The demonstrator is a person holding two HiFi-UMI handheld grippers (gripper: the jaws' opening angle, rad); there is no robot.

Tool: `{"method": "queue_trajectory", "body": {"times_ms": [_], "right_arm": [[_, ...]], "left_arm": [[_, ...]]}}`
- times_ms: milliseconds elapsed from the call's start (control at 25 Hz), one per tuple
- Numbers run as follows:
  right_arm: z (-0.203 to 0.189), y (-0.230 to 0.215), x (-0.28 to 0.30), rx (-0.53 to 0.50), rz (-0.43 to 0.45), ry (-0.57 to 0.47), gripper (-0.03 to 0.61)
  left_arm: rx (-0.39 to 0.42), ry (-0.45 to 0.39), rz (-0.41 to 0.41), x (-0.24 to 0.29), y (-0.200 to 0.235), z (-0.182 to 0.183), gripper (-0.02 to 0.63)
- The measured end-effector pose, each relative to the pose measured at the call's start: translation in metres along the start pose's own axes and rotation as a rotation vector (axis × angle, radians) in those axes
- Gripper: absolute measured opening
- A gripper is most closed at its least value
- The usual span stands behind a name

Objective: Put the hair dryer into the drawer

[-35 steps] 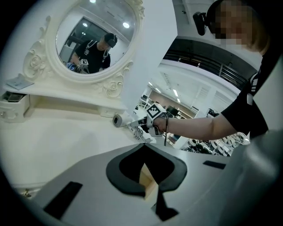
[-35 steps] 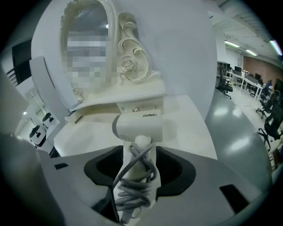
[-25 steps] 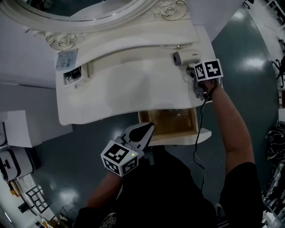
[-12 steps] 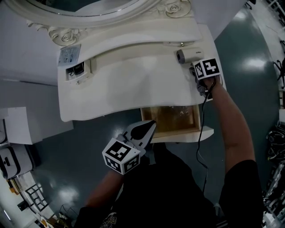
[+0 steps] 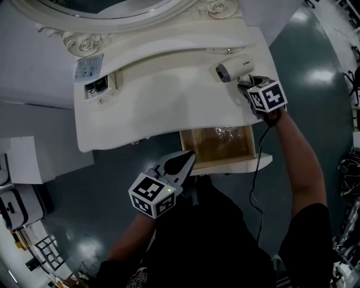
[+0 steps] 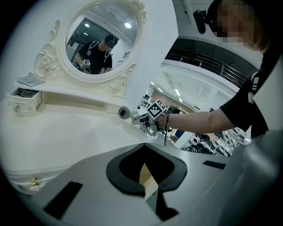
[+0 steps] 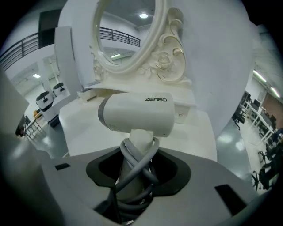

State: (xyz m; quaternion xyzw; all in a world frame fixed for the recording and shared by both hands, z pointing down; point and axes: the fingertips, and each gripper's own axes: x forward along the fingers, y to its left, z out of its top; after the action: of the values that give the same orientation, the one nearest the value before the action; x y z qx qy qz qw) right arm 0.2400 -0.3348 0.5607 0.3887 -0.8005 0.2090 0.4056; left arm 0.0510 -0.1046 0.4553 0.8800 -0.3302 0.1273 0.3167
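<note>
The white hair dryer (image 5: 233, 69) is at the back right of the white dressing table (image 5: 169, 107), its nozzle pointing left. My right gripper (image 5: 246, 84) is shut on its handle, which has the grey cord wound round it (image 7: 135, 163). These jaws have just been closing with the handle between them. The drawer (image 5: 225, 165) under the table's right front stands pulled out, showing its wooden inside. My left gripper (image 5: 187, 159) hovers by the drawer's front left corner, jaws together and holding nothing. The left gripper view shows the dryer (image 6: 124, 112) far off, past the left gripper (image 6: 146, 176).
An ornate oval mirror (image 5: 112, 8) rises behind the table. A small jewellery box with a card beside it (image 5: 95, 87) sits at the back left. The dryer's dark cord (image 5: 253, 169) hangs past the drawer's right end towards the person's body.
The right gripper has rolled and risen with the dryer, which shifted left over the table and tilted. The left gripper stays by the drawer corner.
</note>
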Motion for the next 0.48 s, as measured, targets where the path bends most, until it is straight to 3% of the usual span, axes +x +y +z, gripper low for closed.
{"method": "queue_trajectory", "body": {"times_ms": [240,480], "right_arm": [[0.014,0.072,-0.047,-0.277,0.099,-0.106,0.198],[-0.002,0.159,-0.085,-0.469,0.192,-0.090,0.198]], "left_arm": [[0.034,0.017,-0.044,-0.021,-0.007,-0.008,0.003],[0.052,0.033,-0.067,-0.053,-0.006,-0.020,0.003]]}}
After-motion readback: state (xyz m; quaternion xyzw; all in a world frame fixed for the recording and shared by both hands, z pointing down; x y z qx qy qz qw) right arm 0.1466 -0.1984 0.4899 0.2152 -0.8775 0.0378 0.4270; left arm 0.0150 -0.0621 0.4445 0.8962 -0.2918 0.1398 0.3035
